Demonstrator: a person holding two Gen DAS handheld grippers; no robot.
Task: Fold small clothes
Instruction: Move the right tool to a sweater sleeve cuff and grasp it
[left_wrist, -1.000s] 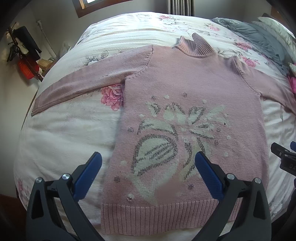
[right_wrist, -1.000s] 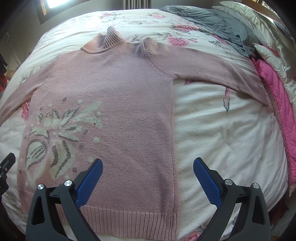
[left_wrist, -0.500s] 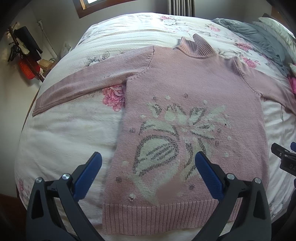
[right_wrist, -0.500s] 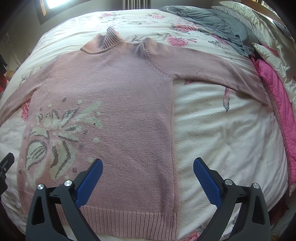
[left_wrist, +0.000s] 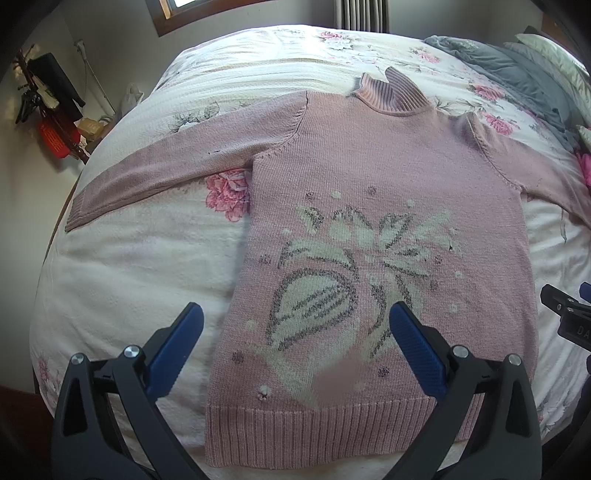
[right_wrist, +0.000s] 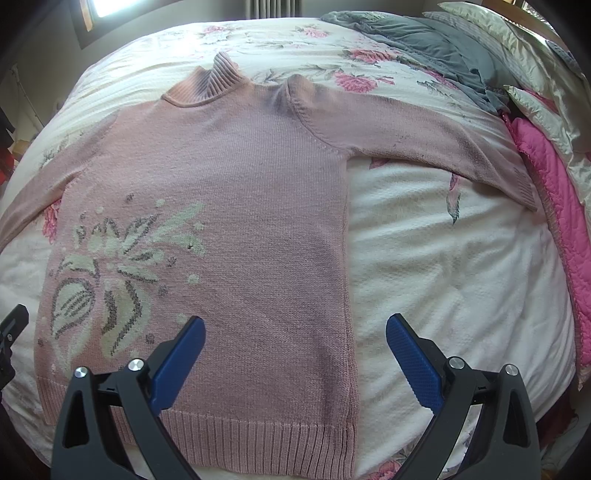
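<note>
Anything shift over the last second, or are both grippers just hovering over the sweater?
Almost nothing changed. The left gripper drifted very slightly, so the pink sweater sits a touch lower in its view; the right gripper view is unchanged. Nothing was gripped or released. Both grippers stay open above the hem, and the sweater stays flat on the floral bedspread, sleeves spread.

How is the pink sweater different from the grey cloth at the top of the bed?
The pale pink knitted sweater lies spread flat with both sleeves out; the grey cloth sits crumpled in a heap. The sweater carries a cream and grey flower pattern, while the grey cloth looks plain. The sweater fills the middle of the bed; the grey cloth is at the far edge. Both rest on the floral bedspread.
</note>
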